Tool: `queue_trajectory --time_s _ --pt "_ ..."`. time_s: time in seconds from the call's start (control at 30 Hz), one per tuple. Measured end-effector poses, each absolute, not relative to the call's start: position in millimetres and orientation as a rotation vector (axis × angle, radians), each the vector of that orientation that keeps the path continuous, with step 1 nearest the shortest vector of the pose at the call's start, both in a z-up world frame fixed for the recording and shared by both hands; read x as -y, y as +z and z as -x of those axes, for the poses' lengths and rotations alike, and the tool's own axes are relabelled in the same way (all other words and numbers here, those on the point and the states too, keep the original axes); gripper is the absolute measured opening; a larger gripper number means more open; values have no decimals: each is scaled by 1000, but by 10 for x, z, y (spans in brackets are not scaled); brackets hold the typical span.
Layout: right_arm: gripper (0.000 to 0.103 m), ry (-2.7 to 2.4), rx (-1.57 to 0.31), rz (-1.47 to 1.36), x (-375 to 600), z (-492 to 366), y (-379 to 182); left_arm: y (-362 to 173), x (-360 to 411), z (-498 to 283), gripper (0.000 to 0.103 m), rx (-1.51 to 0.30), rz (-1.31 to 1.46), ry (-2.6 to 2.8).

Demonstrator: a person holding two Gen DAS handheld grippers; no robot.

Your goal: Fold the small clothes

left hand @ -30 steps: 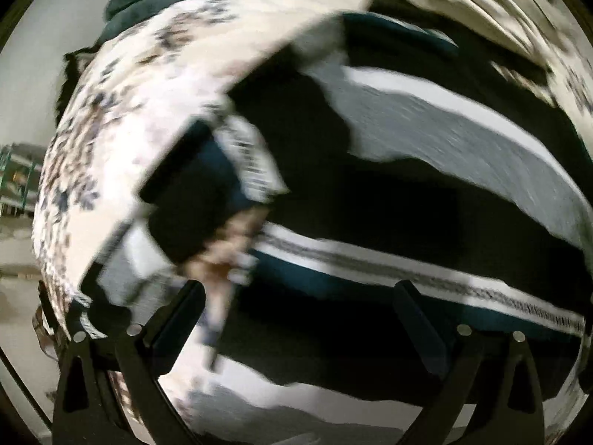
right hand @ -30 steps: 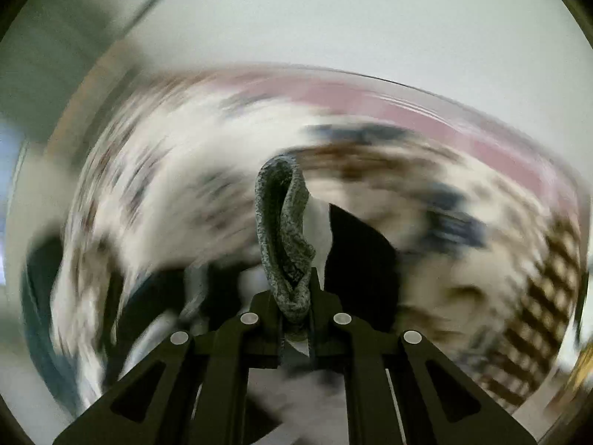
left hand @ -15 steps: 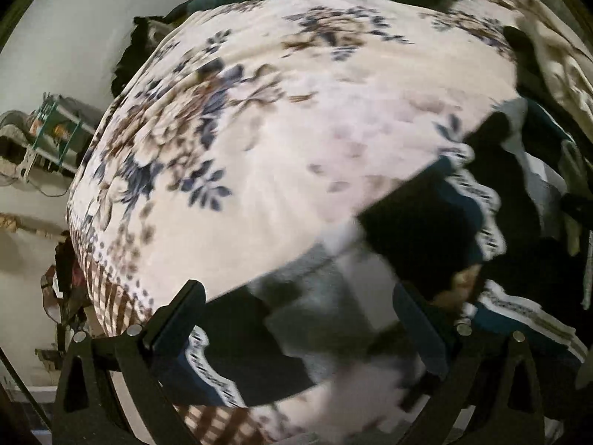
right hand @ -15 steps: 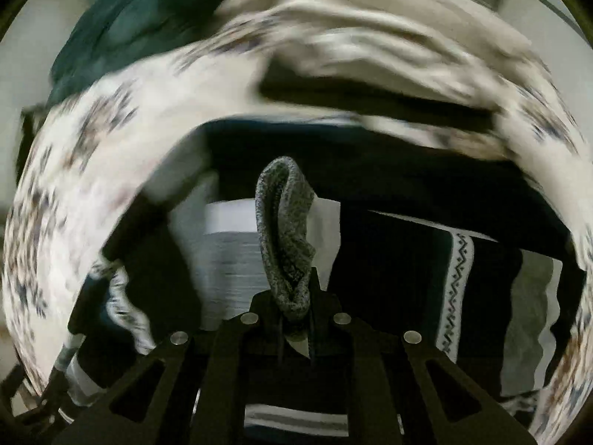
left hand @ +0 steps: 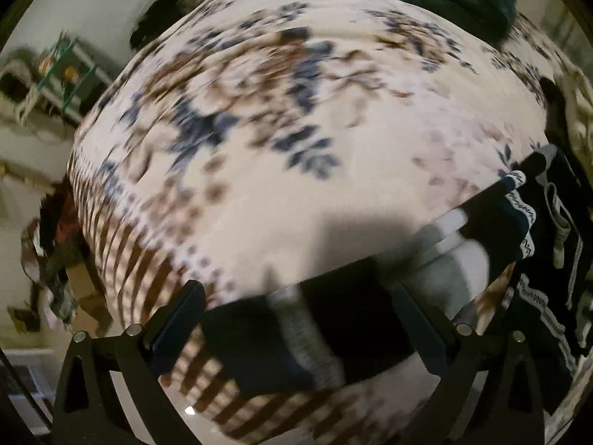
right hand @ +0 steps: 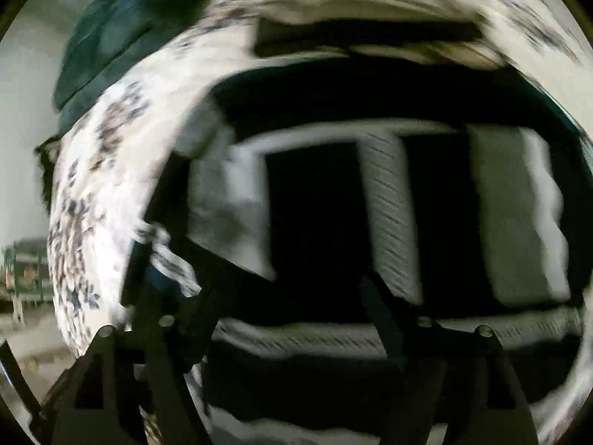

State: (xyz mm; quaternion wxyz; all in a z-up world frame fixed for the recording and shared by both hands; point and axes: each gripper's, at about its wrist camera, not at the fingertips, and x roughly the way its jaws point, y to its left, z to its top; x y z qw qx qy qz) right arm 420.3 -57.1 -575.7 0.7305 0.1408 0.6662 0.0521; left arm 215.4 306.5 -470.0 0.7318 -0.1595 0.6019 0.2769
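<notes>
**Inspector:** Largest item first?

**Assistant:** The floral blanket, cream with blue and brown flowers, covering the bed.

**Inspector:** The garment?

**Assistant:** A striped sweater, black with grey and white bands, lies spread on the blanket. In the right wrist view the bands run up and down; blur hides its long axis. In the left wrist view a sleeve end lies at the blanket's near edge.

**Inspector:** Tools?

**Assistant:** Right gripper: jaws have just been opening, wide apart, nothing between them. Left gripper: jaws spread, above the sleeve, pressing nothing.
</notes>
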Motion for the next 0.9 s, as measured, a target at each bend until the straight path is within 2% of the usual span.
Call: queue_trajectory --time_s 0.2,0.33,0.37,0.43,0.47,0.5,0.73,0.83,0.9 --pt "77 -4 -1561 -338 841 -3995 -5953 -4958 -3521 -1606 103 -1358 477 683" --pt "77 -25 -1606 -362 794 -3877 -6110 -5396 -3690 -1504 101 -1413 576 682" --pt "77 -23 -1614 -375 766 -3852 -6153 -5495 -3700 -1504 93 -1433 599 673" --pt "77 -21 -1629 -374 705 -3823 -6218 -5694 -3696 -1527 53 -1441 685 610" --pt "77 -18 -1631 -366 665 -3820 -6236 -5695 -3688 -1542 25 -1423 702 594" --pt "77 -13 -1632 -359 635 -3820 -6247 -5657 -3680 -1565 12 -1394 712 582" --pt "77 15 -1607 -328 547 -3895 -6177 -4970 -4038 -1661 9 -1092 773 635" --pt "77 19 -1596 -327 474 -3985 -6159 -4966 -4363 -1762 10 -1029 813 654" --pt "77 20 -1596 -335 446 -4031 -6142 -5071 -4487 -1841 16 -1037 871 627"
